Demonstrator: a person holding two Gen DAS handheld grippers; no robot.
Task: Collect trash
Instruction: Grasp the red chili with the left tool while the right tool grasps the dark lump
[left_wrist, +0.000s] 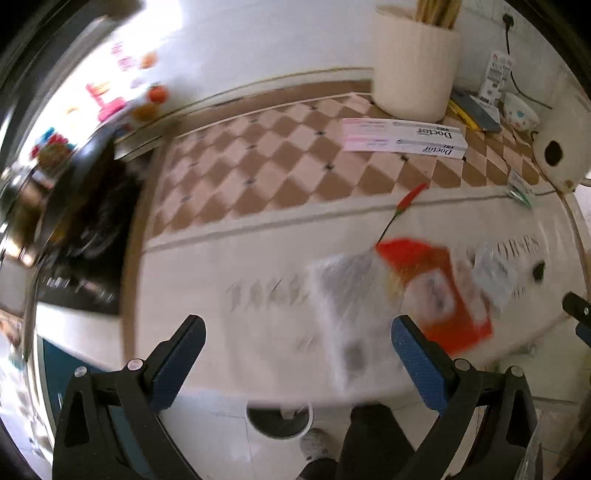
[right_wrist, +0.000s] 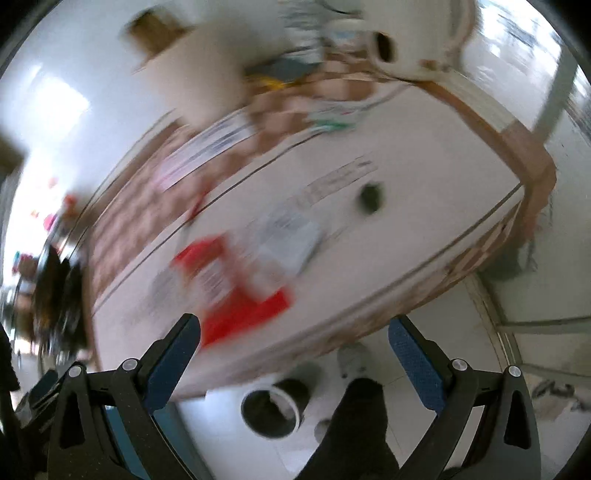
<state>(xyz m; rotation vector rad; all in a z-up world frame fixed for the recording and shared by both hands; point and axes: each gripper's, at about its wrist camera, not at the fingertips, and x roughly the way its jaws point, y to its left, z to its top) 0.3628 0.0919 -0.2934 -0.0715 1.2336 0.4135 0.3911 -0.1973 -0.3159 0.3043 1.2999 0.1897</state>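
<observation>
both hand-held grippers wide open, empty

ahead of my left gripper (left_wrist: 297, 345) a wrapper (left_wrist: 347, 306) lies on the table (left_wrist: 221, 258), a packet (left_wrist: 436, 291) right of it, a bin (left_wrist: 279, 419) below.

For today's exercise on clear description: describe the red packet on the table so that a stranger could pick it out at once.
Start at the table, whose cloth is checkered at the far side and plain white near the front edge. On the white part lie a few flat wrappers close together; the red packet is the middle one. It alone is bright red-orange, between a whitish transparent wrapper and a pale bluish one.
</observation>
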